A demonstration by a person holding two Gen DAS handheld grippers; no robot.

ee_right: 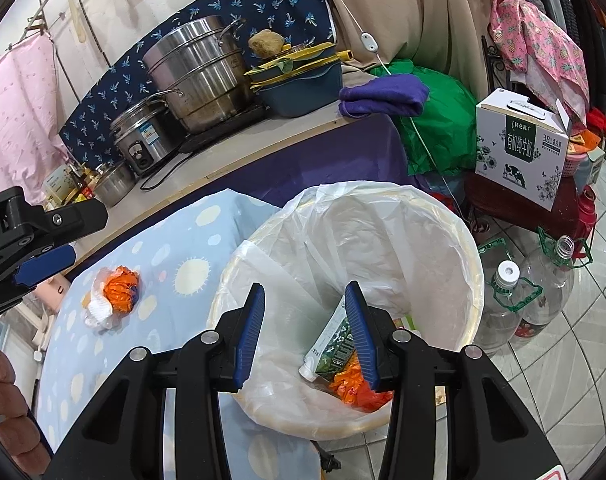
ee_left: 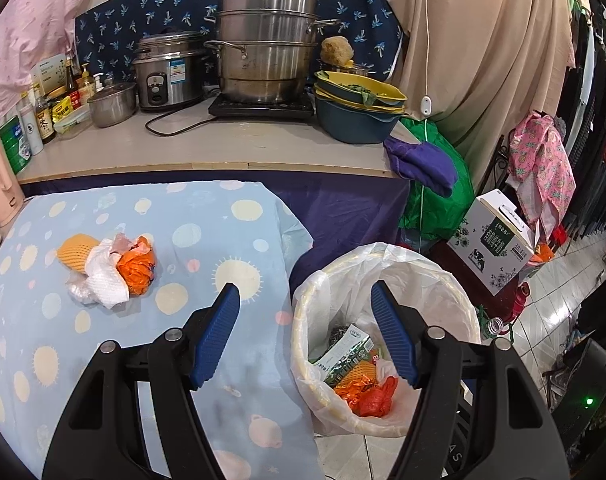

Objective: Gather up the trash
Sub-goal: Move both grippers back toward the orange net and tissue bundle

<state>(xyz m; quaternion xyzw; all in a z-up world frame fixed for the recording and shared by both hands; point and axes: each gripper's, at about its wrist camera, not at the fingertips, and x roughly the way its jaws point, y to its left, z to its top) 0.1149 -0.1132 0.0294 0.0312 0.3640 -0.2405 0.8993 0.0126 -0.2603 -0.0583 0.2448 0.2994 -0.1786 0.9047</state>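
Observation:
A pile of trash lies on the blue spotted cloth (ee_left: pixel 207 240): an orange foam net (ee_left: pixel 76 257), white crumpled paper (ee_left: pixel 103 276) and an orange plastic wrapper (ee_left: pixel 137 266). The pile also shows in the right wrist view (ee_right: pixel 115 294). A waste bin (ee_left: pixel 301 344) lined with a white bag stands beside the table; it holds a green carton (ee_left: pixel 345 356) and orange wrappers (ee_left: pixel 369 394). My left gripper (ee_left: pixel 305 294) is open and empty, above the table edge and bin rim. My right gripper (ee_right: pixel 305 292) is open and empty above the bin (ee_right: pixel 477 264), over the carton (ee_right: pixel 331 348).
A counter (ee_left: pixel 223 152) behind holds a steel steamer pot (ee_left: pixel 265 48), rice cooker (ee_left: pixel 169 72), stacked bowls (ee_left: pixel 359 100) and bottles. A milk box (ee_right: pixel 521 148), green bag (ee_right: pixel 443 120) and clear plastic jugs (ee_right: pixel 531 292) stand right of the bin on the tiled floor.

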